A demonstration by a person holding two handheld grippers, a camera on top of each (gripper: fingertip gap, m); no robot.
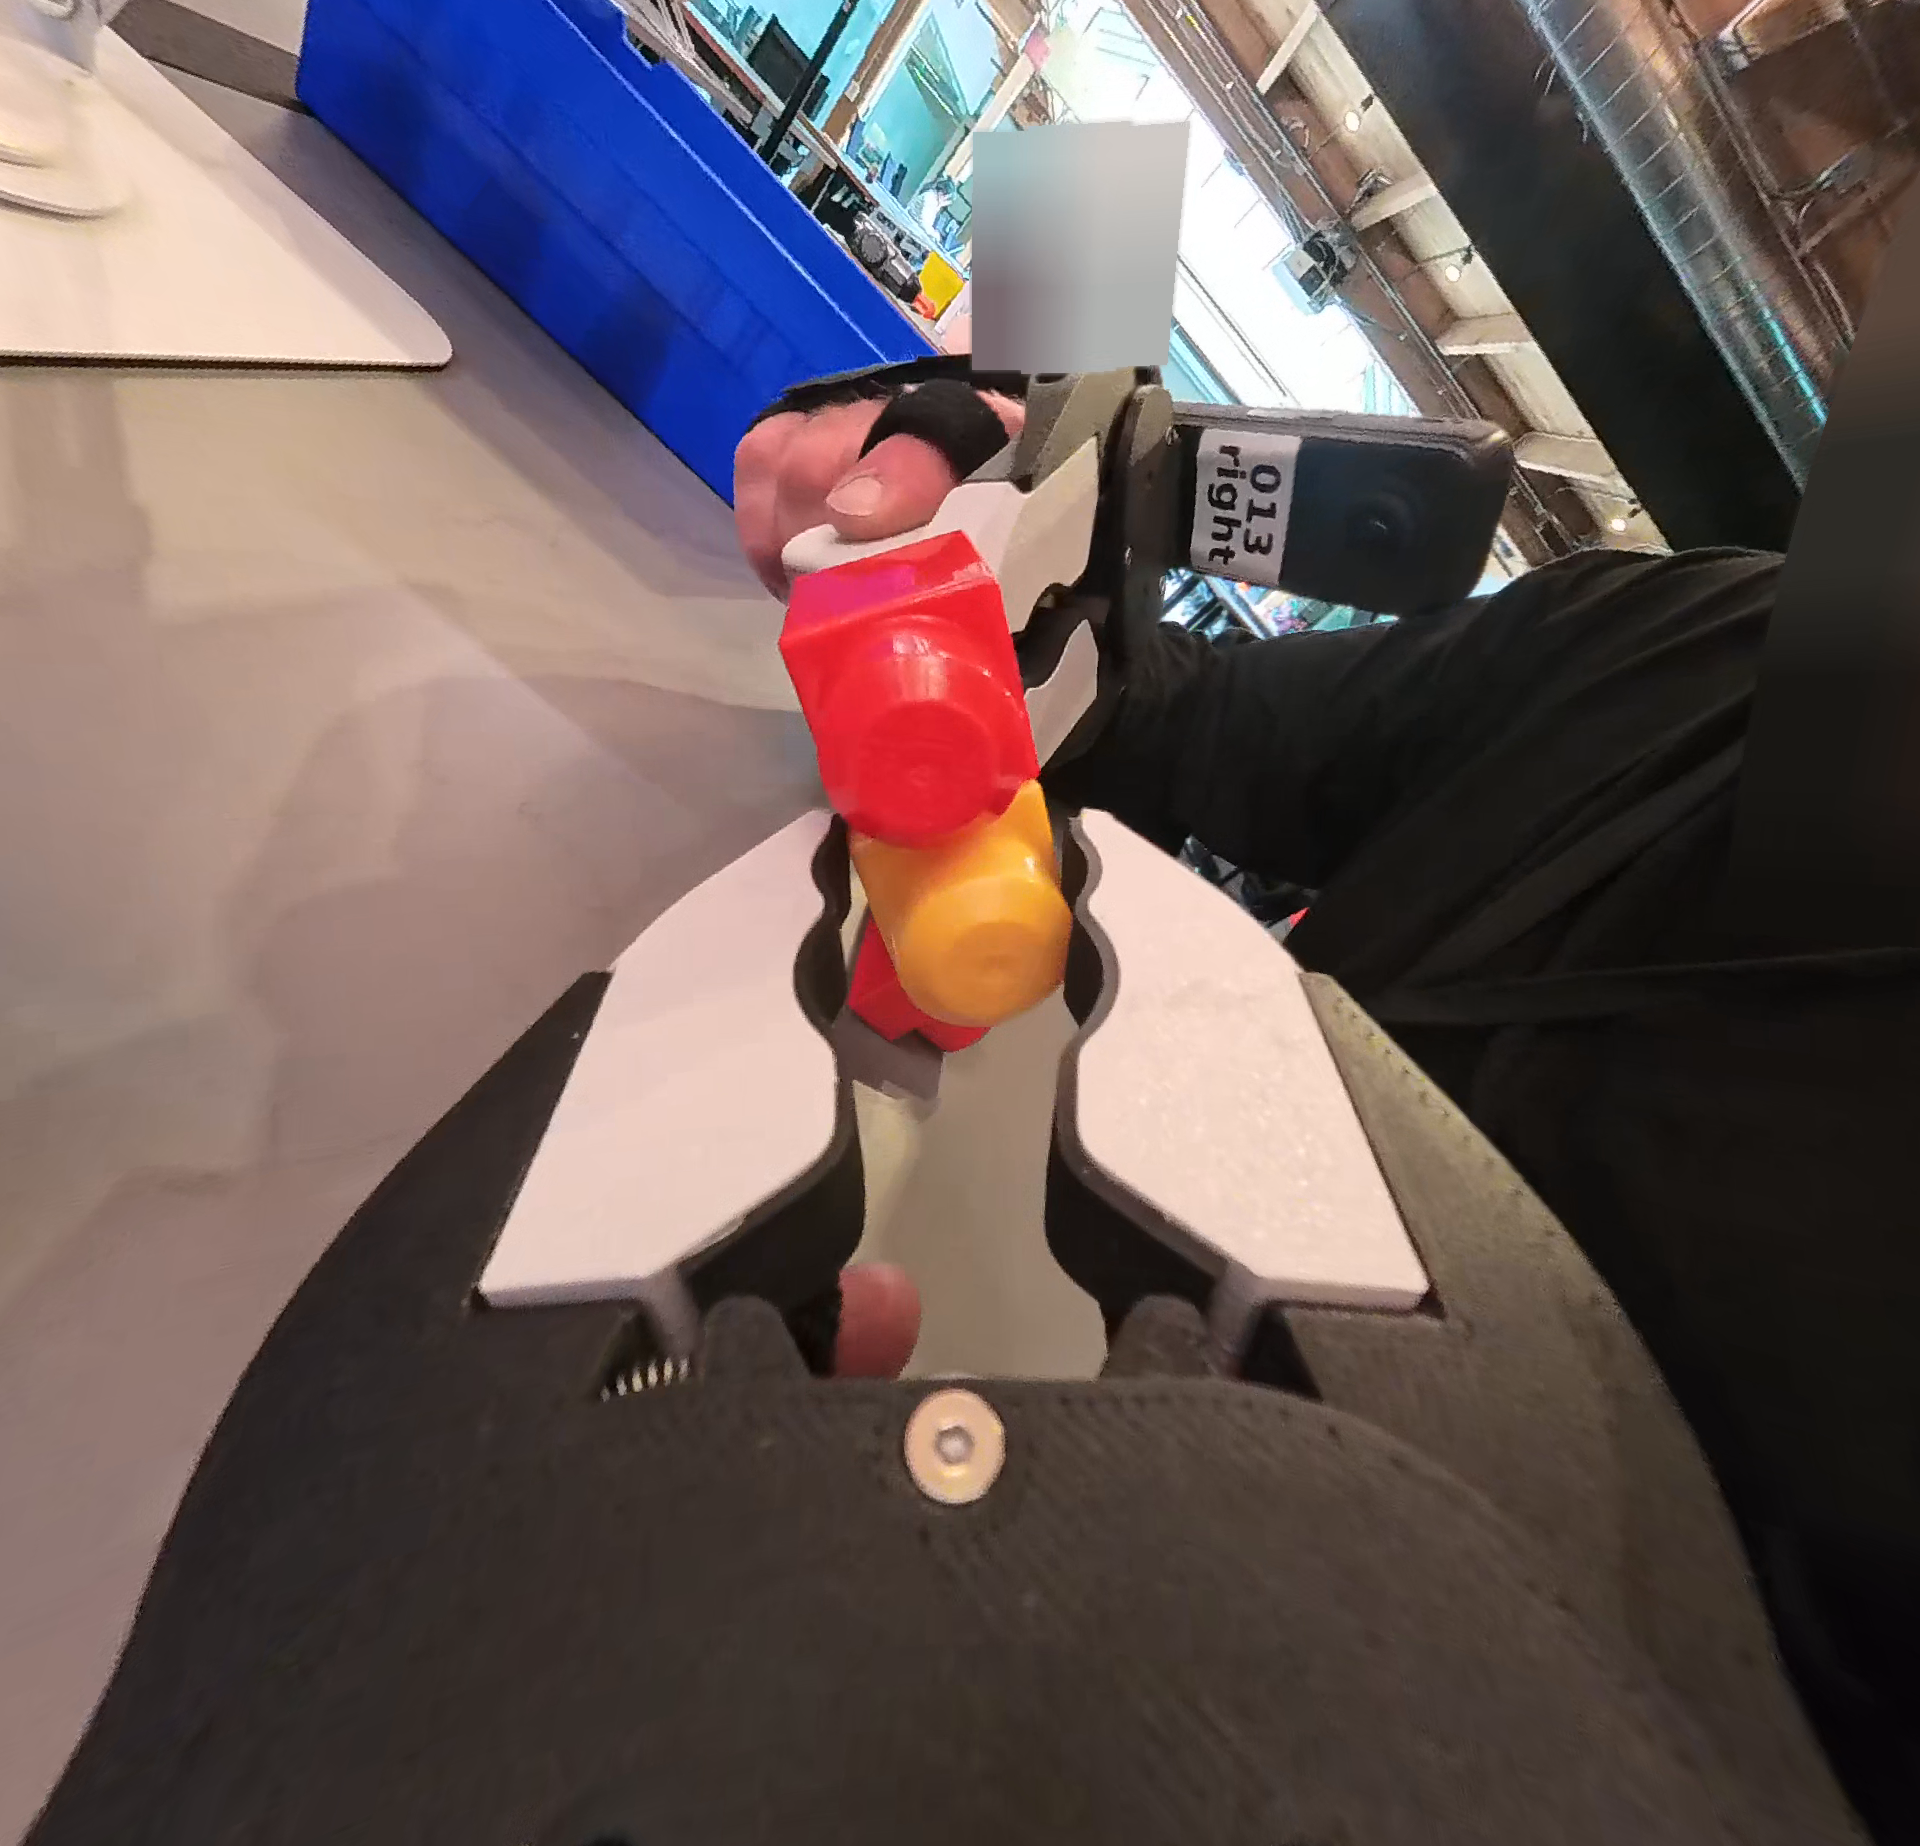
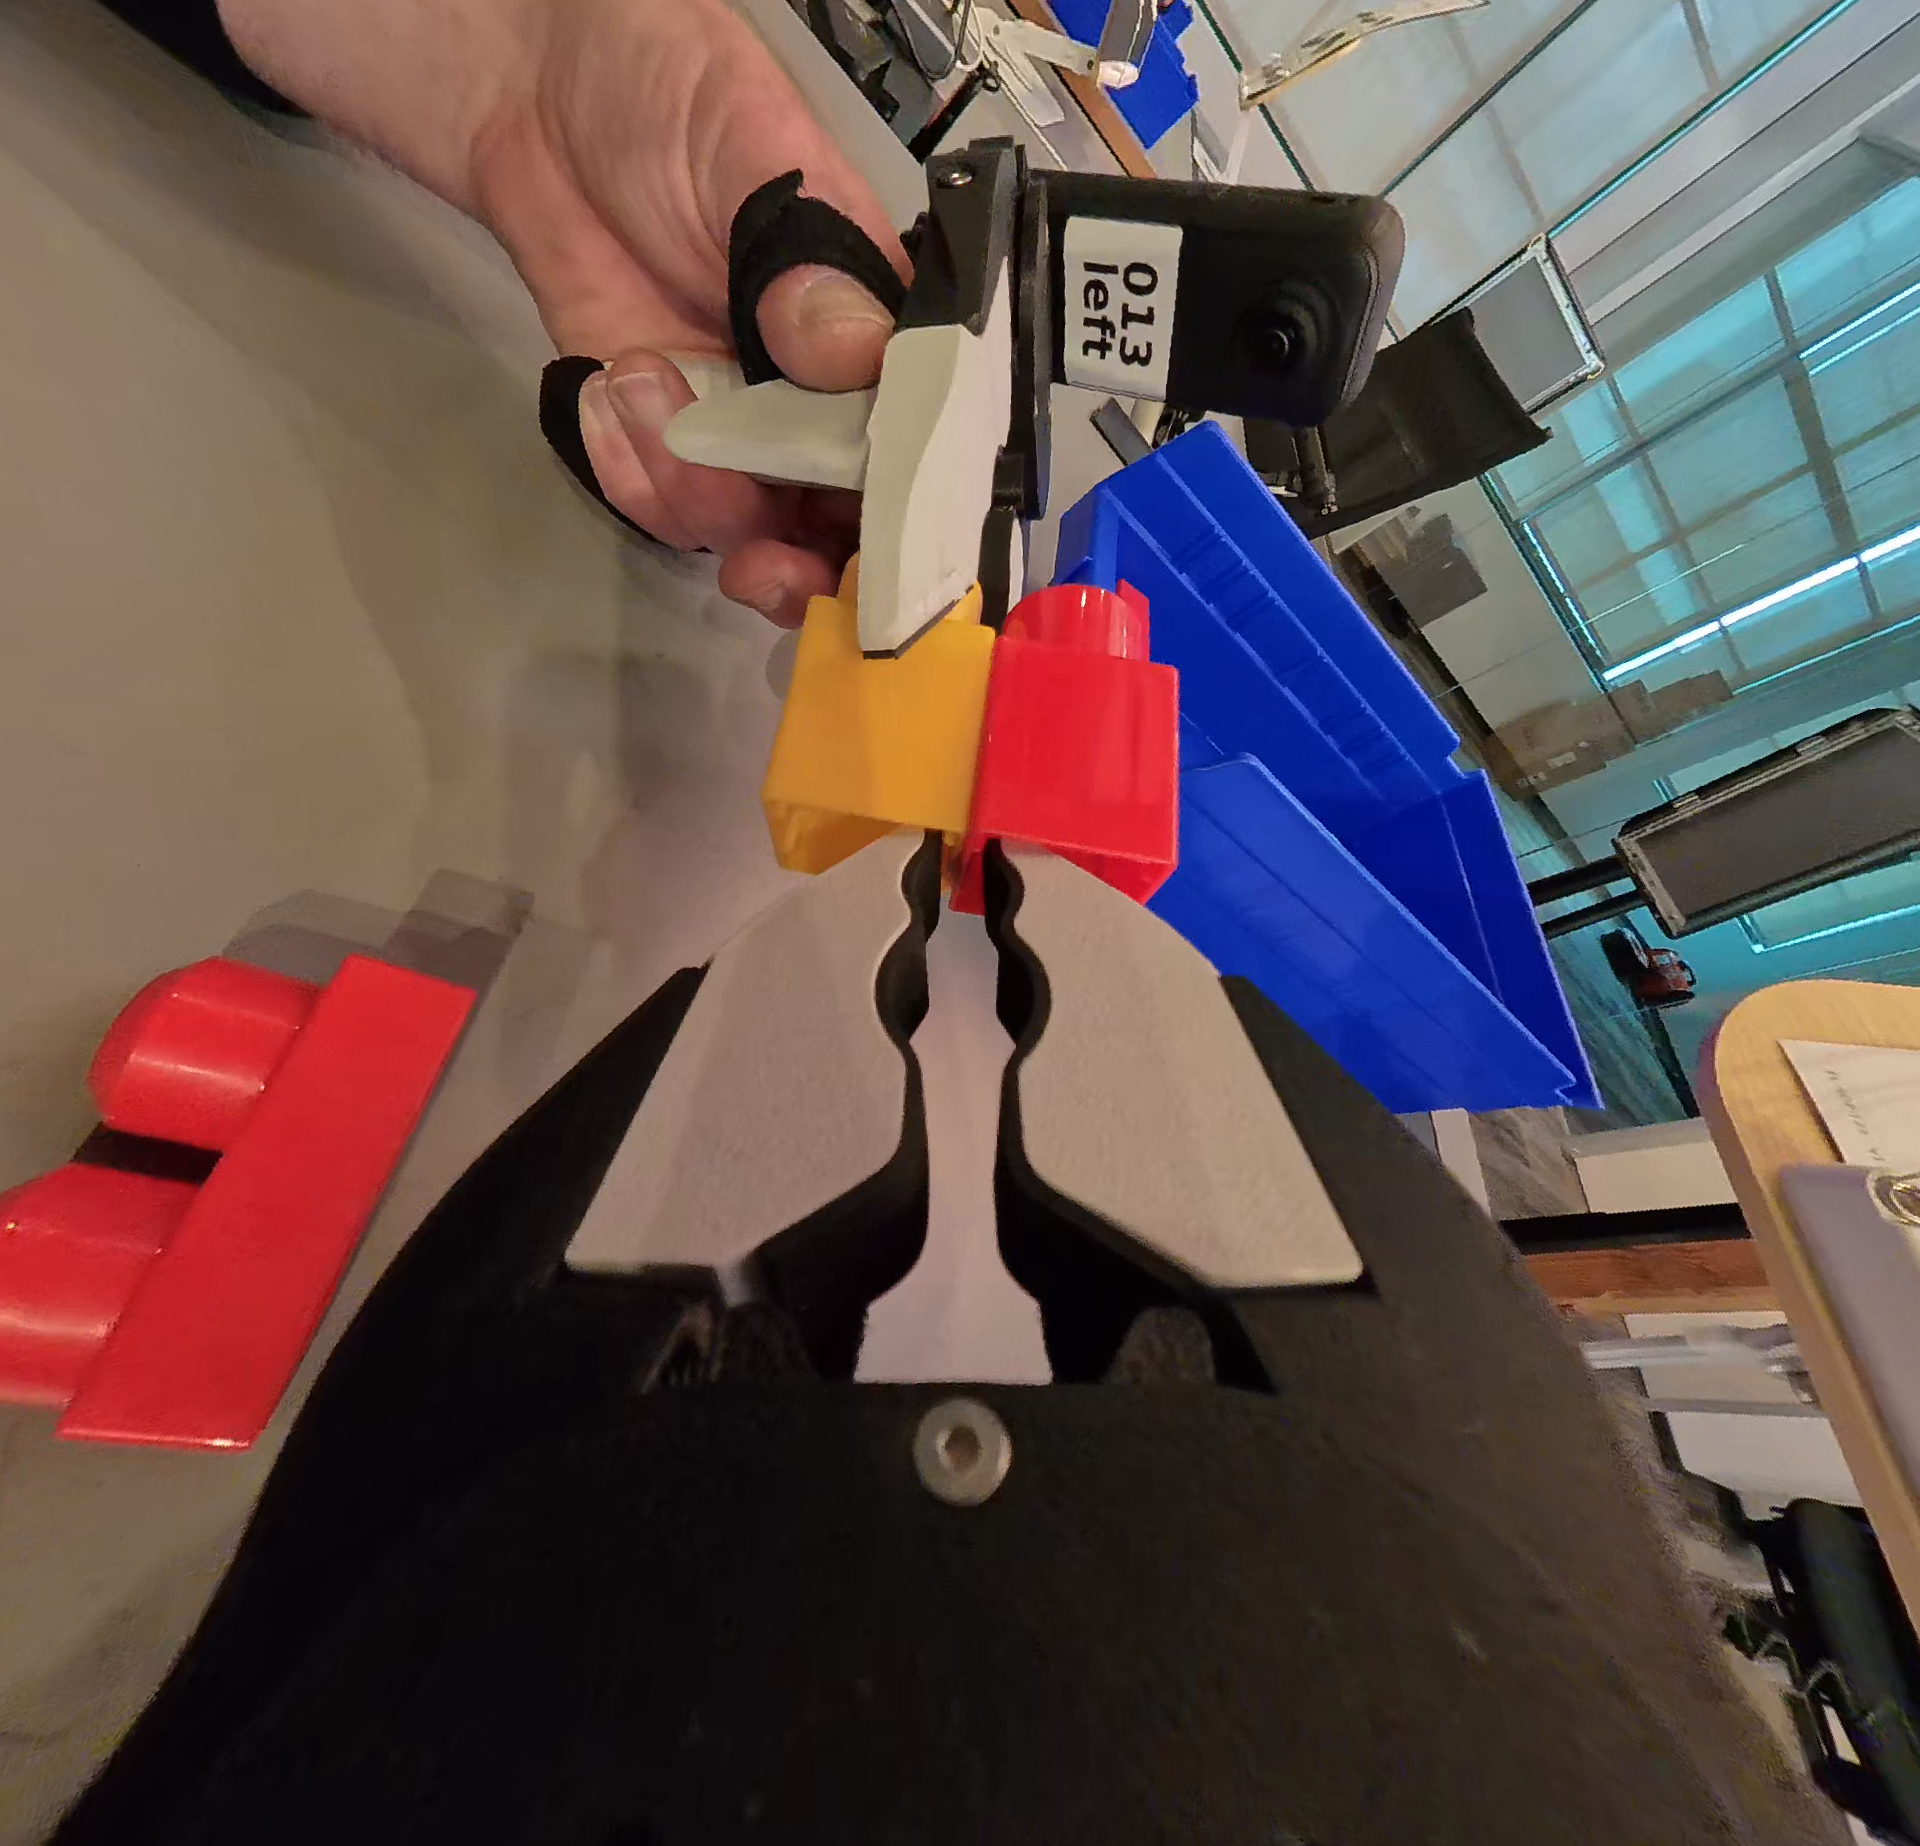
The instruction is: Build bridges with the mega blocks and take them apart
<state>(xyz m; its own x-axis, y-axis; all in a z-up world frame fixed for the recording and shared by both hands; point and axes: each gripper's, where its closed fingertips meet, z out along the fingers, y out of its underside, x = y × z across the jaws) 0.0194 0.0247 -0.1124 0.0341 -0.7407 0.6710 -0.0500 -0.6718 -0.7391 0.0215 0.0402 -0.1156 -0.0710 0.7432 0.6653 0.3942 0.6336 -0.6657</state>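
Left wrist view — fingers [image 1: 831,892] around yellow block [image 1: 961,923]

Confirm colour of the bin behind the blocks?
Blue bin; clearest in the right wrist view.

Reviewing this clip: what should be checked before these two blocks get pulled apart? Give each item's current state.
1. Left tongs closed on yellow plastic single-stud block: ok.
2. Right tongs pinching red plastic single-stud block by its wall: ok.
3. Blocks touching side by side: ok.
4. What joins them: cannot tell.
5. Clearance from blue plastic bin: cannot tell.
6. Loose red two-stud block away from tongs: ok.
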